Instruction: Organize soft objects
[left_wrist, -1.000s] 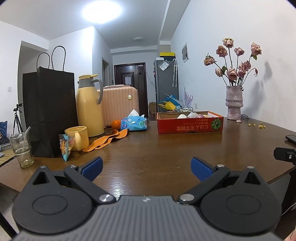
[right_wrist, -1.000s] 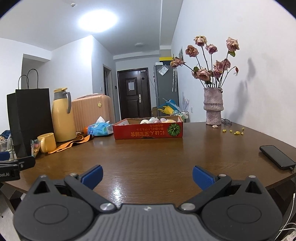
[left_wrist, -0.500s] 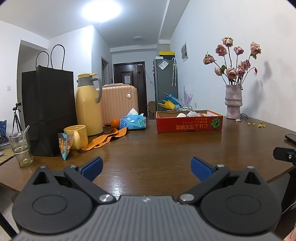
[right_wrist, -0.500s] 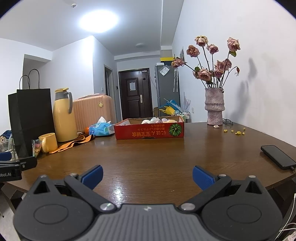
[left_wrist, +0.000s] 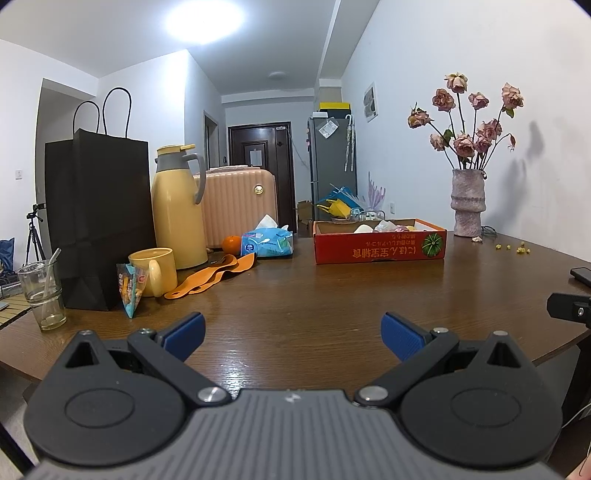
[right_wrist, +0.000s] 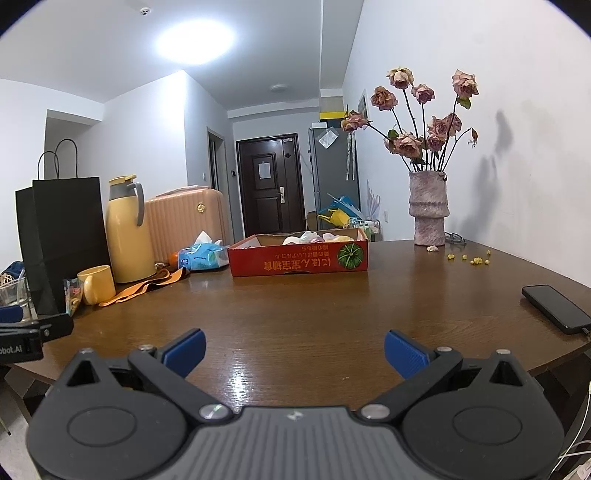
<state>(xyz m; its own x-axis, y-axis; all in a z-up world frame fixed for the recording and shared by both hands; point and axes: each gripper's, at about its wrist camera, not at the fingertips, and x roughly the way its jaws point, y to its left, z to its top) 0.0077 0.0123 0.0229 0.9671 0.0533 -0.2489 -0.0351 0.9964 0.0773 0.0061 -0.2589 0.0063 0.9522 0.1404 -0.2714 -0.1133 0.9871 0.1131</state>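
Observation:
A red cardboard box (left_wrist: 380, 247) (right_wrist: 297, 260) stands at the far side of the brown table and holds several pale soft objects (left_wrist: 382, 226) (right_wrist: 314, 237), mostly hidden by its wall. My left gripper (left_wrist: 291, 332) is open and empty, low over the near table edge. My right gripper (right_wrist: 294, 349) is open and empty, also at the near edge, far from the box. A blue tissue pack (left_wrist: 266, 243) (right_wrist: 202, 255) and an orange cloth strip (left_wrist: 212, 275) (right_wrist: 144, 286) lie left of the box.
At the left stand a black paper bag (left_wrist: 98, 218), yellow thermos (left_wrist: 177, 214), yellow mug (left_wrist: 153, 273), snack packet (left_wrist: 130, 290), glass (left_wrist: 42, 295) and an orange (left_wrist: 232, 243). A vase of dried roses (right_wrist: 428, 212) stands far right. A phone (right_wrist: 557, 308) lies at the right edge.
Both views have shifted slightly; both grippers have crept a little toward the table. Jaws stay open and nothing on the table has moved.

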